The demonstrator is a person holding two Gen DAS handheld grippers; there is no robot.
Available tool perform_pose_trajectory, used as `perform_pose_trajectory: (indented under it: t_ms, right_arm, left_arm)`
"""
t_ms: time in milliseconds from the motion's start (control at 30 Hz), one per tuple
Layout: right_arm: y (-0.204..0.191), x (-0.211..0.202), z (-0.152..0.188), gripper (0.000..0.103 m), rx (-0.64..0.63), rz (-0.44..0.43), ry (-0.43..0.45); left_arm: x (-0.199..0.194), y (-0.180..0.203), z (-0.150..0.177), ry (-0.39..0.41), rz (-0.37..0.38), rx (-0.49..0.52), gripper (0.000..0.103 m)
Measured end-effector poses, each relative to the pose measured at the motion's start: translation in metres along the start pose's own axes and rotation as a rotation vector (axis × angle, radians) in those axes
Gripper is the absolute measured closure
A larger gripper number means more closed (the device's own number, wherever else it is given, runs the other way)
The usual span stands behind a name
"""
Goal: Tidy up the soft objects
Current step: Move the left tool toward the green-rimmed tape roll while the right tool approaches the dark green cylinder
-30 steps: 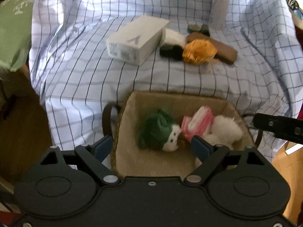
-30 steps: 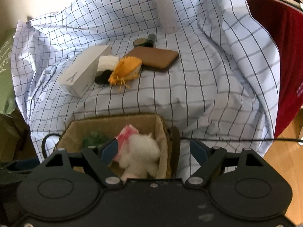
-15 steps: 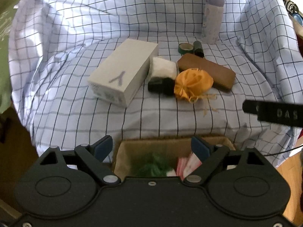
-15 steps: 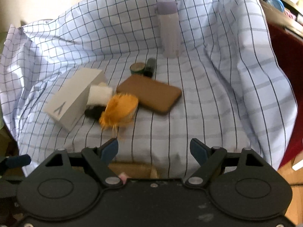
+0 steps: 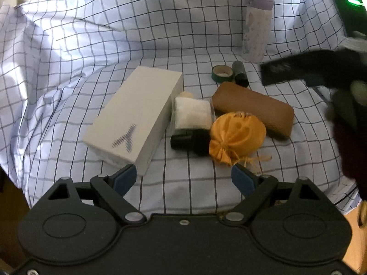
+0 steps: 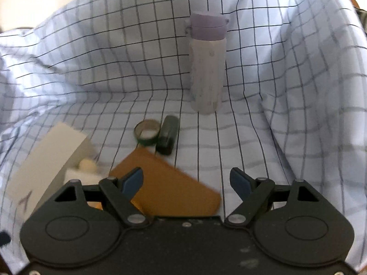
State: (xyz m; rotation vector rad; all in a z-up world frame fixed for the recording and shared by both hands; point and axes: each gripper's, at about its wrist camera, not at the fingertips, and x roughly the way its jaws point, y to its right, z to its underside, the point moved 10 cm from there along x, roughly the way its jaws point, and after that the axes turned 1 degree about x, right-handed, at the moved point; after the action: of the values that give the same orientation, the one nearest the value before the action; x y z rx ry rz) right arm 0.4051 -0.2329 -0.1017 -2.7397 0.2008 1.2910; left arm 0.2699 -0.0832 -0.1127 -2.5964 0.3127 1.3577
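While your left gripper point(image 5: 183, 178) hangs over the near edge of the checked cloth point(image 5: 91, 45), its jaws gape with nothing between them. Your right gripper point(image 6: 186, 181) is likewise spread and empty above the brown case point(image 6: 169, 183). Mid-cloth, the orange pouch point(image 5: 236, 135) lies against the case, touching a black item point(image 5: 190, 141) and just beside the white towel point(image 5: 192, 113) and box point(image 5: 135, 114). Toward the far edge the bottle point(image 6: 207, 68) stands upright.
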Motion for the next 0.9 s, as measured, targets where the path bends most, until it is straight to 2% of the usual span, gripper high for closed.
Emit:
perform_pose_trajectory:
  t_ms: [200, 467, 700, 900]
  right_arm:
    - [-0.006, 0.047, -0.02, 0.021, 0.008, 0.017, -0.044]
    - [-0.008, 0.083, -0.02, 0.022, -0.035, 0.075, -0.092]
    - [0.009, 0.082, -0.025, 0.022, -0.067, 0.145, -0.057]
    - [0.03, 0.08, -0.022, 0.022, -0.064, 0.175, -0.041]
  left_arm:
    - [0.009, 0.004, -0.014, 0.007, 0.011, 0.027, 0.016]
    - [0.019, 0.003, -0.023, 0.004, 0.025, 0.039, 0.016]
    - [0.025, 0.001, -0.04, 0.018, 0.023, 0.063, 0.016]
    - [0.034, 0.001, -0.073, 0.032, 0.039, 0.065, 0.016]
